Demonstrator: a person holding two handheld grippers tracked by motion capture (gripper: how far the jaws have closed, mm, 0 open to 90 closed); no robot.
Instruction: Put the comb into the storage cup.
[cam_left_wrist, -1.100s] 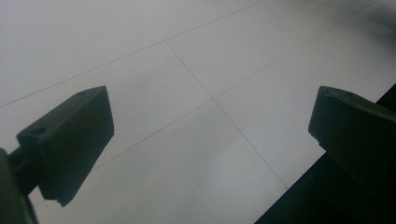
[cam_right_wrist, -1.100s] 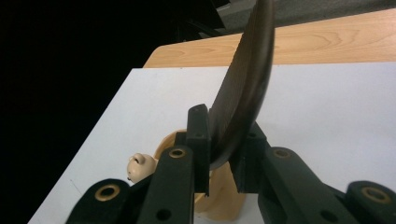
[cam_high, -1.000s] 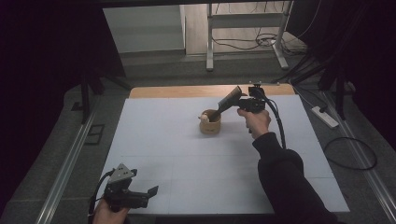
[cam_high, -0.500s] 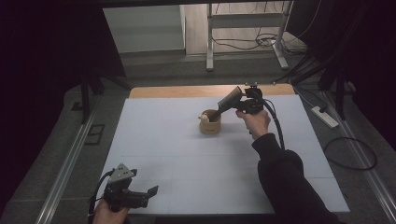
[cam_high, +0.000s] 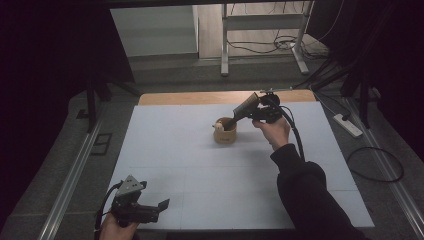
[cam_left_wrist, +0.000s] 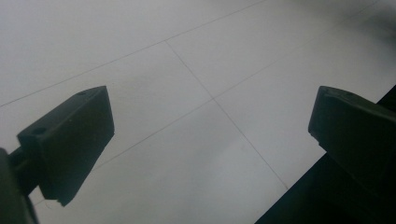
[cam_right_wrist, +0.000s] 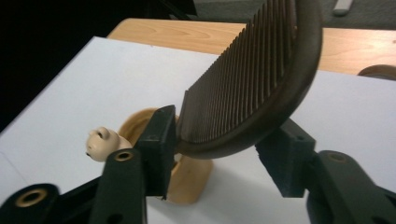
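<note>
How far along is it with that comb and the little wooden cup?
The comb already stands with one end in the wooden cup, beside a small animal figure. The right gripper has just been opening its jaws, the comb between them. Drawing clear remains. The left gripper waits open.

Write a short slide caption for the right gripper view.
Dark comb between the right gripper's just-opening jaws, above a wooden holder.

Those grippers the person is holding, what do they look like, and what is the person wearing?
Both are black handheld tools. The left gripper carries a grey three-cornered plate on top and ends in two blocky black jaws with small holes. The right gripper trails a thick black cable toward the person's arm; brass-ringed holes mark its jaw arms. The right arm wears a dark long sleeve.
</note>
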